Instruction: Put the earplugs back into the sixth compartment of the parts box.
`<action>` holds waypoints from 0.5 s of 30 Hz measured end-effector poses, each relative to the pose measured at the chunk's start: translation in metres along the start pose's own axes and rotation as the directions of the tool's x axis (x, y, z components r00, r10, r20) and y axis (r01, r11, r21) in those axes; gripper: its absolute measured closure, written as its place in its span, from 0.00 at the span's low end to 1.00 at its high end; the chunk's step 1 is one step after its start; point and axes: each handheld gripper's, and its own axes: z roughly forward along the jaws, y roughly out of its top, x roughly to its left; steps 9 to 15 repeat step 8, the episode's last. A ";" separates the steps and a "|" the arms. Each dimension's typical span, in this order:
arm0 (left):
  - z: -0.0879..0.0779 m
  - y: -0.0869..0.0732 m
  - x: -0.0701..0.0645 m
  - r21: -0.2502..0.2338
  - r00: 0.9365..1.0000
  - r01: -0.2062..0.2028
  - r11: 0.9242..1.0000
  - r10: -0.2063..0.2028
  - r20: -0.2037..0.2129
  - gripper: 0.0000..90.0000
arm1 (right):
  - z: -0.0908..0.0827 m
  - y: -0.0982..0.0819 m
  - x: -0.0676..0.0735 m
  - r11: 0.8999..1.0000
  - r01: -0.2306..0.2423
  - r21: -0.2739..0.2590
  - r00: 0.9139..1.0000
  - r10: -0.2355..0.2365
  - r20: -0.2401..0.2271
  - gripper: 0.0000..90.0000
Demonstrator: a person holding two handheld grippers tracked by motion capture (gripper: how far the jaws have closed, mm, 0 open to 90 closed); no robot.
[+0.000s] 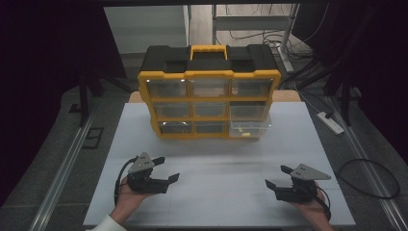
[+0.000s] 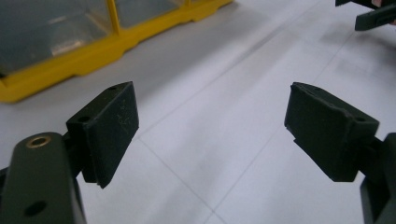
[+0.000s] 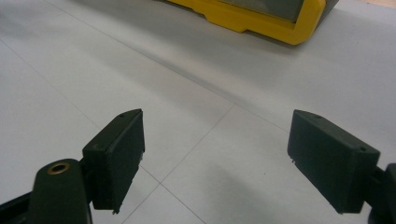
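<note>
Two grippers rest low on the white table [image 1: 144,125], well short of the yellow-and-black drawer organizer [image 1: 209,91] standing upright at the far middle. The left gripper [image 1: 167,169] and right gripper [image 1: 278,177] both have jaws spread wide with nothing between them. One clear drawer [image 1: 250,128] at the bottom right sits pulled partway out. A careless push on it could probably shove the whole light cabinet backward, or a one-sided push could jam the drawer crooked.
</note>
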 end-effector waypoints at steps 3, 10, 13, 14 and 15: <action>0.001 -0.005 0.000 0.009 1.000 0.003 1.000 -0.003 -0.004 0.19 | 0.000 0.000 0.000 1.000 0.000 -0.005 1.000 0.000 0.002 0.22; 0.002 -0.008 0.000 0.013 1.000 0.004 1.000 -0.004 -0.006 0.19 | -0.001 0.000 -0.001 1.000 0.001 -0.011 1.000 -0.001 0.002 0.22; 0.002 -0.008 0.000 0.013 1.000 0.004 1.000 -0.004 -0.006 0.19 | -0.001 0.000 -0.001 1.000 0.001 -0.011 1.000 -0.001 0.002 0.22; 0.002 -0.008 0.000 0.013 1.000 0.004 1.000 -0.004 -0.006 0.19 | -0.001 0.000 -0.001 1.000 0.001 -0.011 1.000 -0.001 0.002 0.22; 0.002 -0.008 0.000 0.013 1.000 0.004 1.000 -0.004 -0.006 0.19 | -0.001 0.000 -0.001 1.000 0.001 -0.011 1.000 -0.001 0.002 0.22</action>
